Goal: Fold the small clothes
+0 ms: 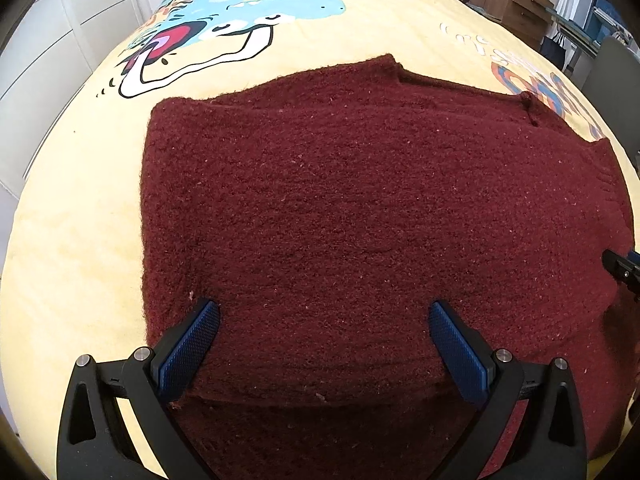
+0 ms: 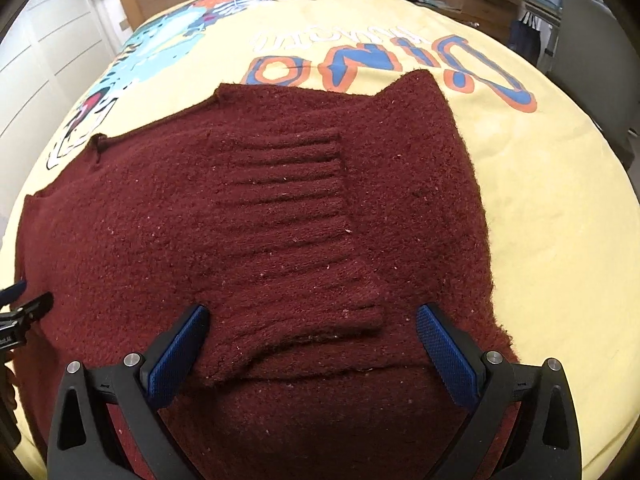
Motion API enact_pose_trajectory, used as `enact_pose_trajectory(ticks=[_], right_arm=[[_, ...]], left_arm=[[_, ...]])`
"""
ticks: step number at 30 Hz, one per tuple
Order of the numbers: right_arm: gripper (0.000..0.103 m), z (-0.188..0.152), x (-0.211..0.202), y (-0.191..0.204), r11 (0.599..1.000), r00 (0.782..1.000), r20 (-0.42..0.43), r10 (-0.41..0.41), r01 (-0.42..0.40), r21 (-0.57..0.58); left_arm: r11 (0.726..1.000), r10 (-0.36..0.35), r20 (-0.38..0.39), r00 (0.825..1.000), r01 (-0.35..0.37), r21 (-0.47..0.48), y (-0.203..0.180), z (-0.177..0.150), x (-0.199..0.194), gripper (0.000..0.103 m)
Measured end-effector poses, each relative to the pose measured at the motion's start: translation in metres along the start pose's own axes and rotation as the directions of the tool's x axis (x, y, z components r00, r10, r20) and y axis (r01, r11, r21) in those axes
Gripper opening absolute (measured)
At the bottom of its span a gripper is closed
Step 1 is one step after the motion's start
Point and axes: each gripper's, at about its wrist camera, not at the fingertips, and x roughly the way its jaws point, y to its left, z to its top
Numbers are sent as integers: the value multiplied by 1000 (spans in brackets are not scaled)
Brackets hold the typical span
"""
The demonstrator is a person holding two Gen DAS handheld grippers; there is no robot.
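Both left tongs [image 1: 324, 328] and right tongs [image 2: 312, 330] hung released over the fuzzy maroon knitted sweater [image 1: 360, 208], which lay partly folded on the yellow cartoon-printed bedspread [image 1: 80, 240], seemingly with further folds left.

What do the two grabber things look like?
Both look the same. The left gripper and right gripper each have two black plastic fingers with blue bumpy pads inside, round silver bolts, and triangle-shaped holes in the black frame.
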Motion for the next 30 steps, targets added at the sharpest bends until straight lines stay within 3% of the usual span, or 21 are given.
enact_pose_trajectory(ticks=[5, 9, 19, 24, 30], right_arm=[[103, 7, -11, 5, 999, 1000, -17, -9, 8, -42], [103, 13, -46, 10, 997, 1000, 21, -9, 10, -73], [103, 1, -136, 21, 987, 995, 102, -20, 36, -159], [103, -24, -163, 23, 980, 993, 112, -37, 58, -191], [103, -56, -182, 15, 987, 995, 101, -15, 31, -156]], left_arm=[[1000, 11, -45, 999, -11, 14, -1, 7, -3, 102], [1000, 29, -97, 995, -29, 2, -7, 14, -20, 102], [1000, -3, 57, 998, 3, 7, -12, -15, -127, 102], [999, 33, 80, 996, -30, -32, -8, -43, -149, 102], [996, 15, 48, 999, -11, -90, 7, -74, -155, 102]])
